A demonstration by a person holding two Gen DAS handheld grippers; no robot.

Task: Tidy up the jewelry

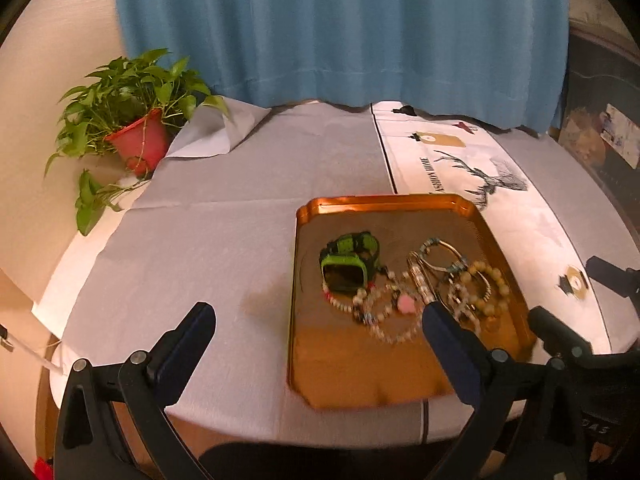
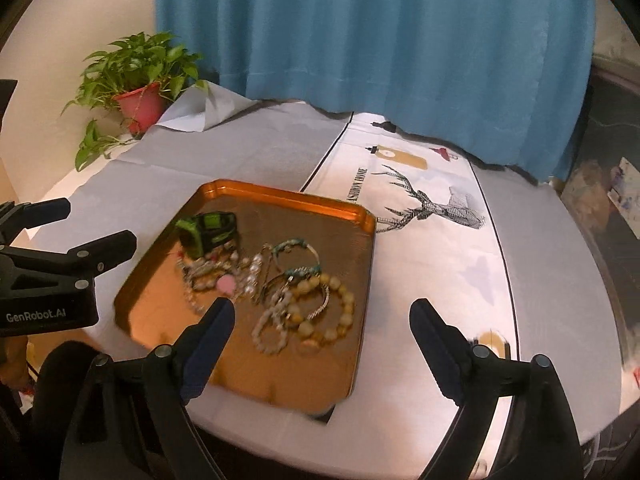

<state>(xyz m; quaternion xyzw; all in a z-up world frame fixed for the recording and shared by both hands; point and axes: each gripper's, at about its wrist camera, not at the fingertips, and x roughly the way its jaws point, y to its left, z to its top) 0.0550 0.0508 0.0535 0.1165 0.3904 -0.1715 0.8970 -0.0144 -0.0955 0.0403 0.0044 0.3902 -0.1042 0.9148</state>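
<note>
Copper tray (image 2: 362,248) under tangled bracelets (image 2: 304,304) and green watch (image 2: 206,230).

my left gripper (image 1: 318,318) finger covers part of the bracelets (image 1: 460,280). tangled beads are blurred, can't separate pieces. tray (image 2: 248,384) near edge smeared.

We are seeing a copper-orange tray (image 2: 362,216), a green-and-black watch (image 2: 206,230), a blue curtain (image 2: 372,60) and a red pot (image 2: 140,106) at upper left.
</note>
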